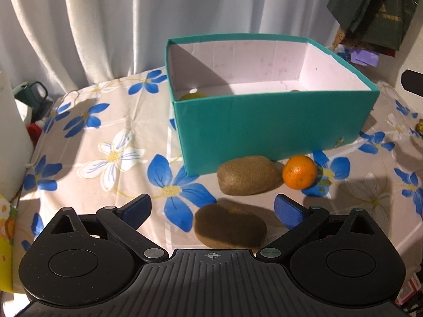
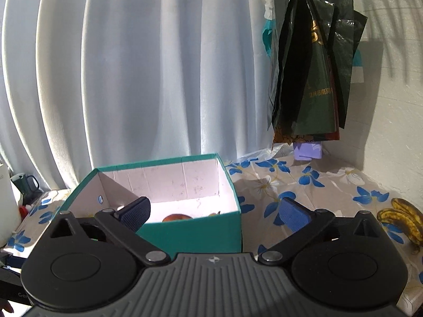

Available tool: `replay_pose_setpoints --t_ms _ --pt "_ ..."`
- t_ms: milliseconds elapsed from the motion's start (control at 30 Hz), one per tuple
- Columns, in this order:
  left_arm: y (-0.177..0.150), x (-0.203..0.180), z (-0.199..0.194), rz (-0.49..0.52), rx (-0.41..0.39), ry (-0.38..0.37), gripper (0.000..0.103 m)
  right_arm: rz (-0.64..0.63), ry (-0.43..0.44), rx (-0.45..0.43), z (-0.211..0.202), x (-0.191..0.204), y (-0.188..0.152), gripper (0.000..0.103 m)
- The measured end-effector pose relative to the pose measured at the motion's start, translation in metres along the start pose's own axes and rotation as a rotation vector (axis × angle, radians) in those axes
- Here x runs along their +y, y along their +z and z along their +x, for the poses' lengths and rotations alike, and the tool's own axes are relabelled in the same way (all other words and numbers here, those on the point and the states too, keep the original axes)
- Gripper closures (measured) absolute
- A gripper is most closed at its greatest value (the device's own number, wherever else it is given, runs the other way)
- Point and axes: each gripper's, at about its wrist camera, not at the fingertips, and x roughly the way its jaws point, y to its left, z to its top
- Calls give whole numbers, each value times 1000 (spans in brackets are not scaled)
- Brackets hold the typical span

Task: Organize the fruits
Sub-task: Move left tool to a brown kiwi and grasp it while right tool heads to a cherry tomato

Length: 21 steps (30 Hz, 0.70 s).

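A teal box [image 1: 264, 124] with a white inside stands on the flowered tablecloth [image 1: 111, 137]. A yellow-green fruit [image 1: 193, 96] peeks over its front wall. In front of the box lie two brown kiwis, one far [image 1: 247, 175] and one near [image 1: 230, 227], and a tangerine [image 1: 299, 172]. My left gripper [image 1: 212, 208] is open, its fingers on either side of the near kiwi, not touching it. My right gripper [image 2: 214, 212] is open and empty, just before the box [image 2: 195, 233]; a red-orange fruit [image 2: 175, 218] shows inside. Spotted bananas [image 2: 404, 219] lie on the right.
White curtains hang behind the table. Dark bags [image 2: 312, 66] hang at the back right above a purple packet [image 2: 308, 150]. A green mug [image 1: 33, 93] and a white container [image 1: 10, 137] stand off the table's left edge.
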Motion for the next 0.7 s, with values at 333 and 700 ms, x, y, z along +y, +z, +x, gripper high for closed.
replay_pose_setpoints --t_ms 333,700 --pt "-19 -15 17 60 12 -22 1 20 -25 79 -5 -3 -21 0" --pt "-20 -10 34 71 40 -45 13 13 -25 106 -5 4 -25 0"
